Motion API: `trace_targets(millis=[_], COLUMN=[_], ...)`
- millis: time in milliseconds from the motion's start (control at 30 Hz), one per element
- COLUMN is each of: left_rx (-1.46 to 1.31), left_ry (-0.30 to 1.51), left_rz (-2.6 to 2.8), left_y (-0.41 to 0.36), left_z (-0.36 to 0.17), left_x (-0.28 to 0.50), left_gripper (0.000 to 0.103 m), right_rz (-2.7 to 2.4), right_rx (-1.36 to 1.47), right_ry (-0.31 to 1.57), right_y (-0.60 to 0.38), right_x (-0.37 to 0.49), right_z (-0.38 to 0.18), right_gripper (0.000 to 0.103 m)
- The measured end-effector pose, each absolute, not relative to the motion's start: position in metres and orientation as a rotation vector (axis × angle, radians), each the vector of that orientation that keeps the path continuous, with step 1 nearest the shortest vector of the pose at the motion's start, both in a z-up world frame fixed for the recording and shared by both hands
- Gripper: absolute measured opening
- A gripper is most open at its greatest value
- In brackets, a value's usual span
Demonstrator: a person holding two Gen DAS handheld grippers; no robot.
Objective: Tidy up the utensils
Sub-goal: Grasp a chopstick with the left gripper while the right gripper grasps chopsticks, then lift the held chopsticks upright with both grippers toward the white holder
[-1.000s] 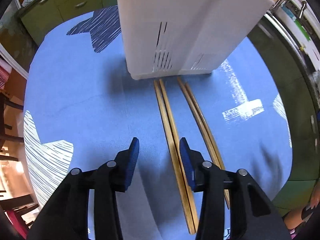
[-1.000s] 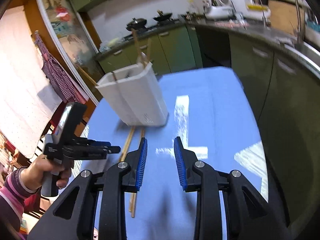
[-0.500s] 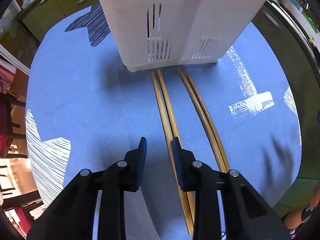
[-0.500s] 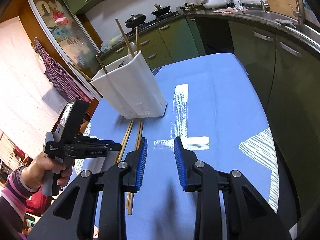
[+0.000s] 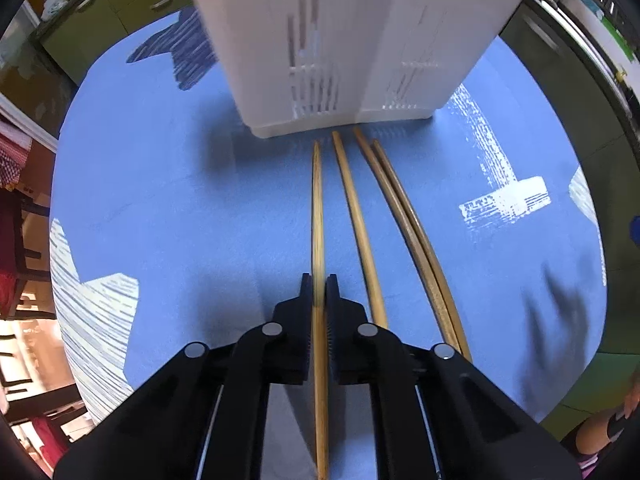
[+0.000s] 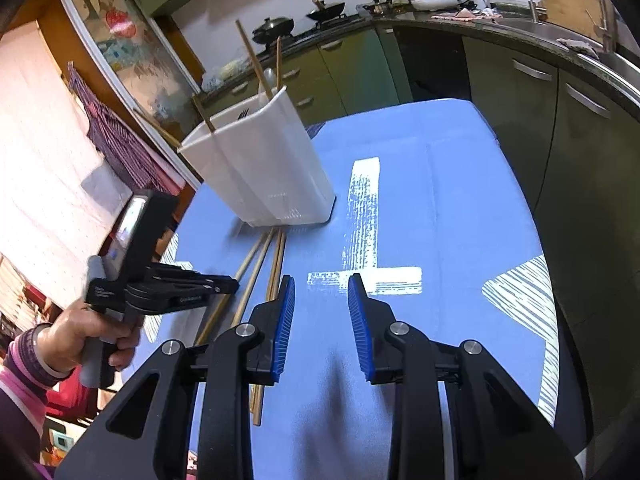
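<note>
On the blue tablecloth point(image 5: 168, 200) before the white utensil holder point(image 5: 344, 40), our left gripper point(image 5: 319, 292) clamps one chopstick point(image 5: 318, 216), our right gripper point(image 6: 320, 312) hangs parted, so we should lift level and avoid nudging its neighbours.

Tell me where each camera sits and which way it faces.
Left wrist: on the left claw, looking down its fingers at the blue tablecloth; the claw pinches one light wooden chopstick.
Right wrist: on the open right claw, facing across the table toward green kitchen cabinets; the person's left hand shows.
Shared: the white plastic utensil caddy and the chopsticks.
</note>
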State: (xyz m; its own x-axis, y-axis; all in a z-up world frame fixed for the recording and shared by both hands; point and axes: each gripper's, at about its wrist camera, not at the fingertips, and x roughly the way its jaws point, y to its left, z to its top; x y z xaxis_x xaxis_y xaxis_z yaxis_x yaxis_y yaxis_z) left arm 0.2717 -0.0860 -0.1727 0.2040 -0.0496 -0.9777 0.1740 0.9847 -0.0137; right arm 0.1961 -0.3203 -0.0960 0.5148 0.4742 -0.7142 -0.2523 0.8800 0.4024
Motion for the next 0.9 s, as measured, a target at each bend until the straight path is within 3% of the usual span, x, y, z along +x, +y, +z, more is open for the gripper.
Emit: trace_targets(millis=[433,900], left_rx=[0.002,0.011], left_ry=[0.998,0.887], left_rz=[-0.229,-0.259], left_y=[-0.034,-0.02], left_z=[-0.099,-0.072], left_x=[0.2,0.17], left_gripper=[0.007,0.007], right_rz=[0.432,0.383], right_rx=[0.075,-0.046], right_ry=[1.104,1.195], right_y=[-0.229,-0.174], right_x=[0.246,0.272], right_z=[-0.149,-0.175], right_gripper=[0.028,0.021])
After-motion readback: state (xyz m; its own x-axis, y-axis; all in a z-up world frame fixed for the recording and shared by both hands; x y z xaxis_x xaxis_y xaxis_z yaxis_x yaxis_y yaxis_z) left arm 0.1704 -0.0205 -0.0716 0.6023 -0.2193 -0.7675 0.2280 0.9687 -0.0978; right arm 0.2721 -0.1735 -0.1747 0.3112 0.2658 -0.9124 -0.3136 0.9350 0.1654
